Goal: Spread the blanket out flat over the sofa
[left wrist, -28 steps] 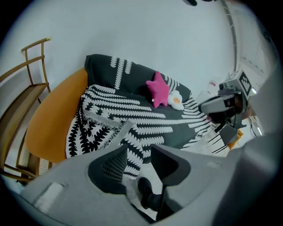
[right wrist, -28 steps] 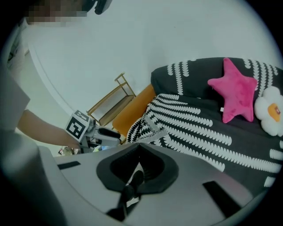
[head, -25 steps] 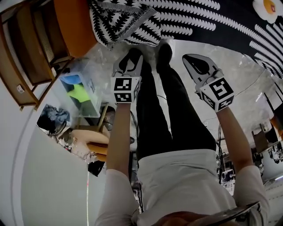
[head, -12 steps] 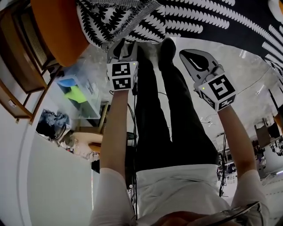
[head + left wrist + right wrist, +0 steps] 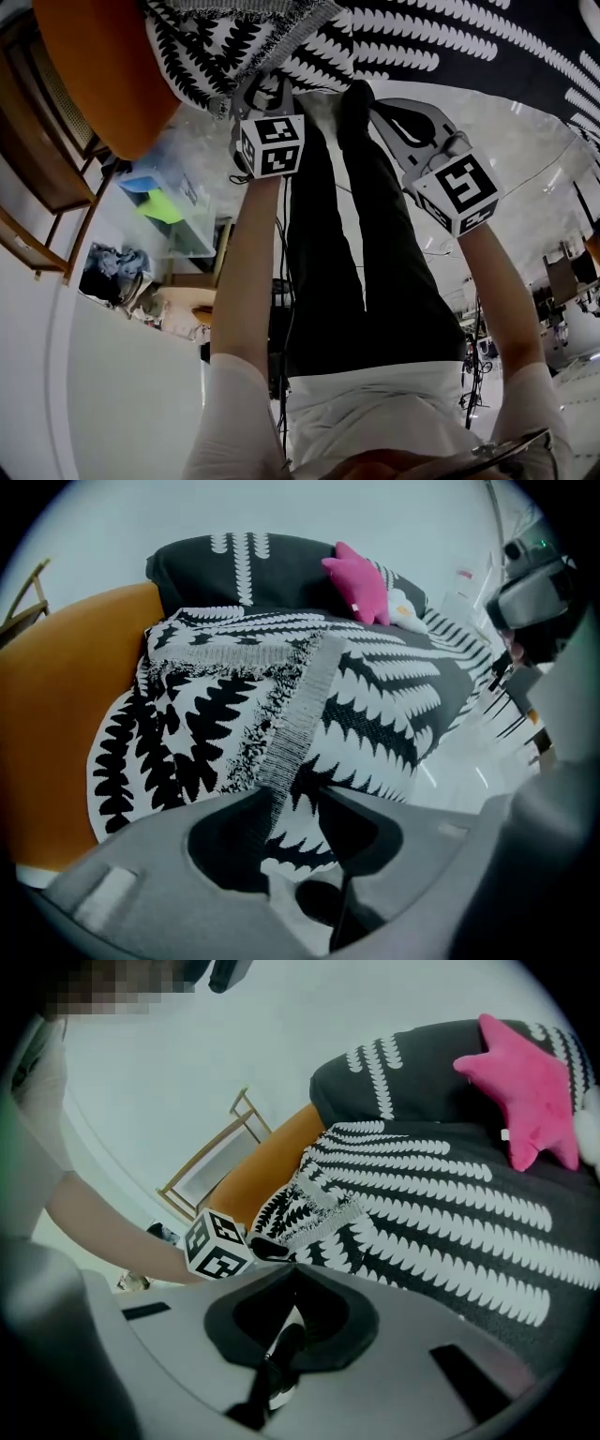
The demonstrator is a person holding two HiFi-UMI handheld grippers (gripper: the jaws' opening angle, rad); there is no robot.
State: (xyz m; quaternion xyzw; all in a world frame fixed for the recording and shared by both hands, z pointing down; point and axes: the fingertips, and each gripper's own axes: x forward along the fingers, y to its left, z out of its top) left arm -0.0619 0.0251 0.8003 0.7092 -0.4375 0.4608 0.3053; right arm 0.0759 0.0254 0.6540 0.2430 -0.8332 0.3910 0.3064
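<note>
The left claw [image 5: 298, 794] stands wide open and holds nothing. A grey woven band of the blanket [image 5: 234, 714] shows in the gap between its tips, and the pads are not pressing on it. The right claw [image 5: 293, 1269] has its tips together and nothing between them, and it is near the front of the sofa [image 5: 66, 686].

The blanket lies bunched and folded at the orange arm end of the sofa. Its black-and-white leaf pattern is doubled over itself, and one edge hangs towards the floor.

The likeliest fault, as I judge it, is that the left claw closes on several layers at once. The blanket would then rise as a lump and not open out. The right claw has to open before it can grip anything, and a pull from one side alone would drag the cloth askew. A hard sweep along the seat could also knock the pink star cushion [image 5: 361, 583].

No brand, label or writing can be read. The marker cube [image 5: 217, 1244] carries only black-and-white square patterns.
</note>
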